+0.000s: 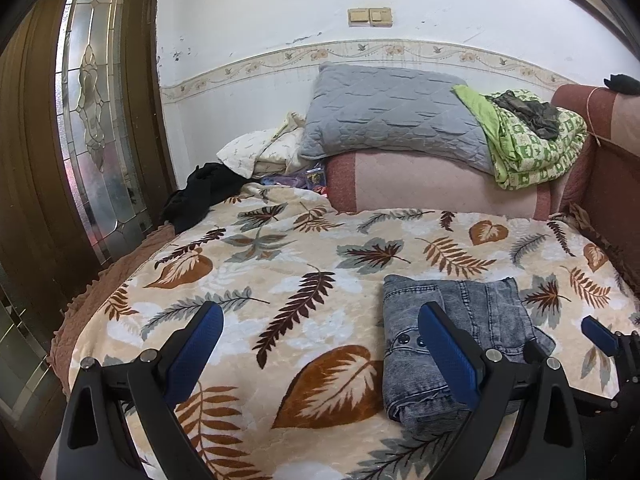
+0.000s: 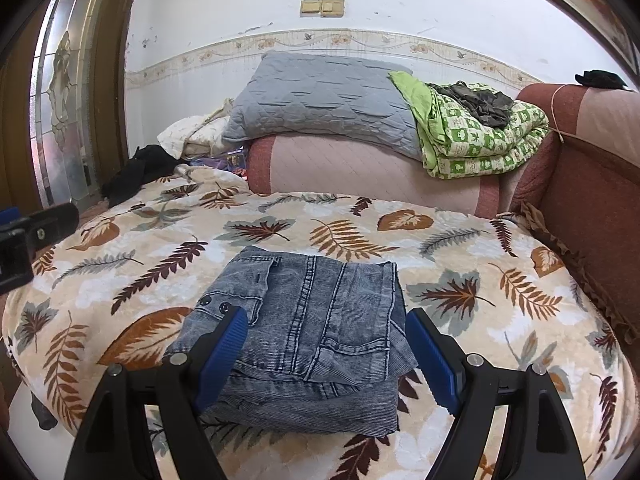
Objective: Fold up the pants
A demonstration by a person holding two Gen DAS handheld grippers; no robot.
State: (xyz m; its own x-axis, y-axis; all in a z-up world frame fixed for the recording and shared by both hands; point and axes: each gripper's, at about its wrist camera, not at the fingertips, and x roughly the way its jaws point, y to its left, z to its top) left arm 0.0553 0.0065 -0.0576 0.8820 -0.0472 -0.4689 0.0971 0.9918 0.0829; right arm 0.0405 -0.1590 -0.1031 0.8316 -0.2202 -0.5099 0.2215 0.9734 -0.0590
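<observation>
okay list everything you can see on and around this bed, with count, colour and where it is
jeans: 1, grey-blue, folded, near middle of blanket
blanket: 1, cream with leaf print, covering bed
pillow: 1, grey quilted, at the head on the bolster
bolster: 1, pink and red, across the head
quilt: 1, green and white, folded, right of pillow
dark cloth: 1, grey-brown, on quilt
black garment: 1, bed's far left edge
door: 1, brown with leaded glass, left
switches: 2, beige, wall
left tool: 1, black with blue pads, open, empty
right tool: 1, same, open, over jeans
</observation>
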